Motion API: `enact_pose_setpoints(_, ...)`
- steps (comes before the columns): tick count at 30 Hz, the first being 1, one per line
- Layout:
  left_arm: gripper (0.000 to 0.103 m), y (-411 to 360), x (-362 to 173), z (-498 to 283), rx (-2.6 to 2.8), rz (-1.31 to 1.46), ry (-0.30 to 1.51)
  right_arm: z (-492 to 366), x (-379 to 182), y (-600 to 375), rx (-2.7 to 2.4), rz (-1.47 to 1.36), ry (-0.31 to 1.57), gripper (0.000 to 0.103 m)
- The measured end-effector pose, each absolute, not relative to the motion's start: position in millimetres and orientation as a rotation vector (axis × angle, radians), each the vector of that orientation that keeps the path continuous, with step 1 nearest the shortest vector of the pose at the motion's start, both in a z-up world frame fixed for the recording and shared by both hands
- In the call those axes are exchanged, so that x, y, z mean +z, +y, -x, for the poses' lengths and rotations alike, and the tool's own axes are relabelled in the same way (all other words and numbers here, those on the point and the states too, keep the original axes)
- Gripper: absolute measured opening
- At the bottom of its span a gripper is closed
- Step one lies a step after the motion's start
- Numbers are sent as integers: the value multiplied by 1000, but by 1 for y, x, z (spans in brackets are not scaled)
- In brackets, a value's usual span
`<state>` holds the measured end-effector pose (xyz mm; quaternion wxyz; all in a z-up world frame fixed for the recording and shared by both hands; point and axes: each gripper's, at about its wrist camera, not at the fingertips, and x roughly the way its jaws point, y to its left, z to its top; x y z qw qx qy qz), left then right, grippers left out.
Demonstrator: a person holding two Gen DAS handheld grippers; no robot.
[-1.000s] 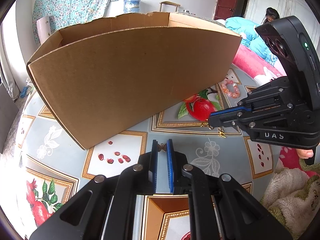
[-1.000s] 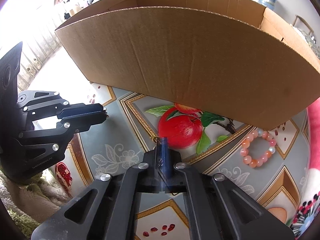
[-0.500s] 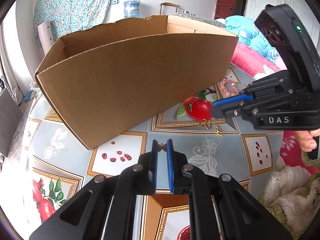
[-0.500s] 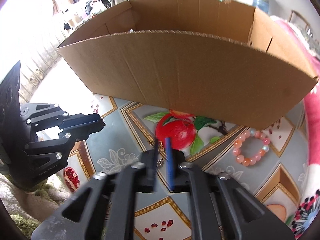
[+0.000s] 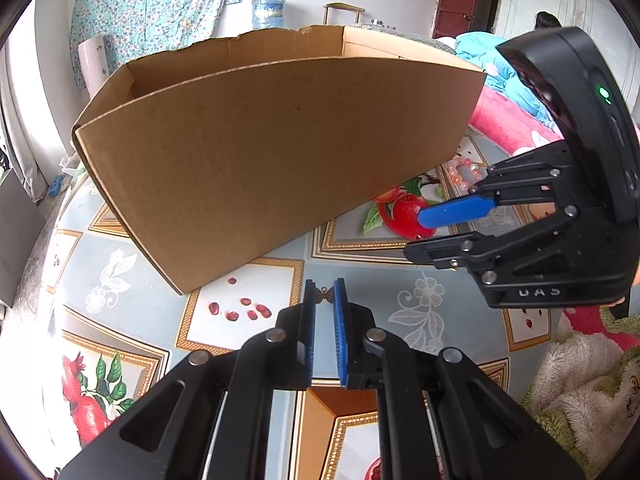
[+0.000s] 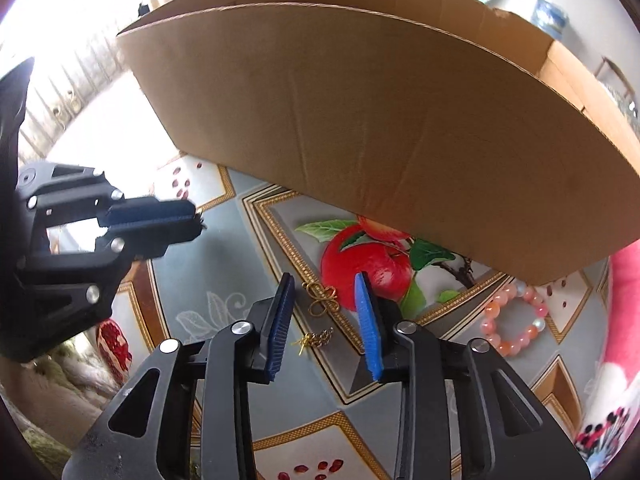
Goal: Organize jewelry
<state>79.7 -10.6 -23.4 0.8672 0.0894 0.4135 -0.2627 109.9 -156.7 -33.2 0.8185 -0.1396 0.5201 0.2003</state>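
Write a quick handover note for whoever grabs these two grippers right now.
Left hand-held gripper: shut on a small bronze butterfly-shaped charm, held above the table.
Right hand-held gripper: open, nothing held; its jaws have just been opening, then eased in slightly. It is poised over the gold looped chain piece on the fruit-patterned tablecloth.
Pink beaded bracelet lies right of it, by the open brown cardboard box.
Done: cannot tell, box interior hidden.
Left: charm, chain, bracelet.

Two wrist fisheyes, each looking steeply down along its own fingers, close over the patterned tablecloth. Left cam sits left, sees the right gripper at its right edge; right cam sees the left gripper at its left. Shared: cardboard box, printed apple, bead bracelet.
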Motion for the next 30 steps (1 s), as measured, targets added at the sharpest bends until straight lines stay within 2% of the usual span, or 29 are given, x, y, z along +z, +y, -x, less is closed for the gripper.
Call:
enact_pose_setpoints(4,8,-10,-24,-80,-551,-186,866,-107,-31,-156,431,303,1120,18)
enact_pose_setpoints(6,8,-10,-24,-80,-550,-183,865,-105,-30,-155,435,297,1124,11)
enact_pose_setpoints(14,8,-8,-24,-77,-544,-182,861,-104,-26,-158,440,274,1120,9)
enact_pose_setpoints(15,8,-8,-24,-77,-544,-183,861,-108,-29,-161,441,272,1118,0)
enact_pose_setpoints(23,8,-9,-24,-77,-544,-189,865,-115,-24,-165,457,242,1120,0)
enact_pose_setpoints(25,8,-10,-24,-78,-543,-189,866,-115,-21,-168,457,222,1120,3)
enact_pose_setpoints(27,8,-10,-24,-78,-542,-188,867,-119,-17,-174,451,200,1122,21)
enact_pose_setpoints(30,8,-11,-24,-80,-541,-186,866,-123,-17,-176,431,198,1118,23)
